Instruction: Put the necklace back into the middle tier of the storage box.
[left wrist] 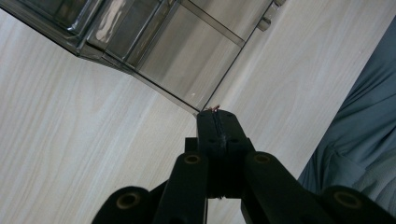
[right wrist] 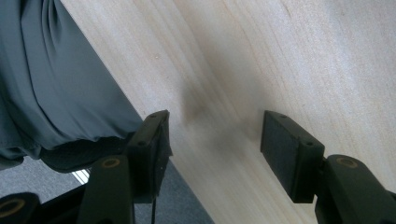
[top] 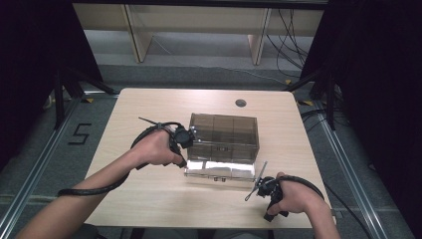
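Note:
A smoky see-through drawer box (top: pixel 224 130) stands mid-table, one clear drawer (top: pixel 219 170) pulled out toward me. My left gripper (top: pixel 183 162) hangs at the drawer's front left corner. In the left gripper view its jaws (left wrist: pixel 215 114) are pressed together just short of the drawer's corner (left wrist: pixel 187 56), and a tiny pinkish sliver (left wrist: pixel 214 108) pokes out between the tips. My right gripper (top: pixel 272 214) rests near the table's front right edge, apart from the box. In its own view the right gripper (right wrist: pixel 215 140) is open over bare wood, nothing between the pads.
The light wooden table (top: pixel 149 199) has a round cable port (top: pixel 241 103) at the back. Grey trousers (right wrist: pixel 51 79) show past the front edge. Black curtains and tripod legs (top: pixel 62 89) flank the table; cables trail from both grippers.

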`<state>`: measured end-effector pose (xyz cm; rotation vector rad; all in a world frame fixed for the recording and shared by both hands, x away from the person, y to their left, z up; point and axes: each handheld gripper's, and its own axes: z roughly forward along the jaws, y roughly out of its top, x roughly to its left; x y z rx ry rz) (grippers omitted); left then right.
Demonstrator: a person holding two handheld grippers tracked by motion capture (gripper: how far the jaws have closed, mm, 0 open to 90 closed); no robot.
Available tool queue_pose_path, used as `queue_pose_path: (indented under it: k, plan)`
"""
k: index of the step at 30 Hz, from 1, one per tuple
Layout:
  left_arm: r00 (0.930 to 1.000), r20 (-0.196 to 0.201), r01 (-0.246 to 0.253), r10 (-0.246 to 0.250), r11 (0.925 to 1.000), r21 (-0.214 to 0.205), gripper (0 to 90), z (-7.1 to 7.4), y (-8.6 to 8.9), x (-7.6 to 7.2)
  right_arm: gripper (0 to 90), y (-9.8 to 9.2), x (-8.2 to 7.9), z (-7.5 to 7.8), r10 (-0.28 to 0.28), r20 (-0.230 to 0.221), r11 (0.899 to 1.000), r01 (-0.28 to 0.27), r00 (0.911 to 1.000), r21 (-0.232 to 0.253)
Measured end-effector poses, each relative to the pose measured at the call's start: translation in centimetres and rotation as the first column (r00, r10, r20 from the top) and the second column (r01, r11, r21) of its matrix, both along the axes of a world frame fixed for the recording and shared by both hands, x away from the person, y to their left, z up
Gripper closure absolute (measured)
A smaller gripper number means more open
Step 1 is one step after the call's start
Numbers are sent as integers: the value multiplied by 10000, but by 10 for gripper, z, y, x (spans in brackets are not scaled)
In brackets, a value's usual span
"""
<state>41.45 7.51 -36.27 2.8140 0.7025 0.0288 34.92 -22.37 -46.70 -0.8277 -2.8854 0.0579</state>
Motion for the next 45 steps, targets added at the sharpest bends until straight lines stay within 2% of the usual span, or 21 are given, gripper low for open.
queue_pose_path:
  k: [11, 12, 14, 16, 18, 19, 21, 22, 24, 25, 28, 29, 31, 33, 35, 37, 38, 40, 41, 45]
  plan:
    - [9999, 120, 34, -34, 10000, -54, 889, 0, -4, 4, 427, 0, -1, 1, -132, -28, 9999, 132, 9999, -91]
    - [9999, 99, 32, -32, 10000, -18, 889, 0, -5, 4, 427, 0, -1, -1, -202, -221, 9997, 205, 9996, 121]
    - [9999, 81, 71, -71, 10000, 2, 889, 1, -5, 5, 426, -1, 0, -1, -178, -202, 9996, 182, 9996, 205]
    - [9999, 85, 67, -67, 10000, -15, 888, 1, -6, 6, 426, 0, -1, 1, -125, -32, 9999, 125, 9999, -90]
    - [9999, 84, 56, -55, 10000, -32, 888, 1, -6, 6, 426, -1, 0, 0, 2, -151, 10000, -1, 9999, 47]
    - [10000, 96, 23, -22, 10000, -69, 889, 1, -7, 6, 424, -1, -1, -1, -216, -215, 9996, 220, 9995, 187]
    - [9999, 135, 89, -89, 9999, -49, 888, 1, -7, 7, 424, 0, -1, -1, -147, -189, 9999, 148, 9997, 56]
    - [9999, 125, 90, -89, 9999, -60, 888, 1, -7, 8, 425, -1, -1, -2, -175, -223, 9996, 180, 9996, 217]
    - [9999, 108, 52, -51, 10000, -72, 888, 1, -8, 8, 426, -1, -1, -1, -181, -233, 9996, 186, 9996, 217]
    - [9999, 108, 52, -51, 10000, -72, 888, 1, -8, 8, 426, 0, -1, 0, -159, -50, 9999, 159, 9999, -54]
    - [9999, 118, 52, -51, 10000, -82, 888, 0, -9, 8, 426, 0, -1, 0, -157, -54, 9999, 157, 9999, -45]
    - [9999, 156, 26, -24, 9999, -140, 888, -1, -10, 8, 426, 0, -1, -1, -185, -224, 9998, 187, 9996, 85]
    - [9999, 120, 98, -98, 9999, -64, 888, -1, -10, 10, 426, -1, -1, -1, -205, -221, 9995, 210, 9995, 216]
    - [9999, 134, 33, -32, 10000, -79, 888, -2, -11, 11, 426, 0, -1, 0, -155, -61, 9999, 154, 9999, -57]
    - [9999, 150, 69, -68, 10000, -58, 888, -3, -12, 12, 426, 0, -1, 0, -155, -71, 9999, 154, 9999, -56]
    - [9999, 133, 38, -37, 10000, -69, 888, -4, -12, 12, 427, 0, -1, 0, -158, -130, 9999, 158, 9998, -34]
    - [9999, 109, -4, 5, 10000, -65, 888, -5, -13, 12, 427, -1, -1, -2, -215, -229, 9995, 220, 9995, 240]
    - [9999, 136, 78, -78, 10000, -20, 888, -6, -13, 13, 427, -1, -1, -1, -210, -231, 9995, 215, 9995, 220]
    - [9999, 168, 3, -2, 10000, -82, 888, -8, -14, 13, 427, 0, -1, 0, -142, -76, 9999, 142, 9999, -36]
    - [9999, 158, 31, -30, 10000, -67, 888, -10, -16, 14, 427, 1, -1, 0, -142, -34, 9999, 142, 9999, -32]
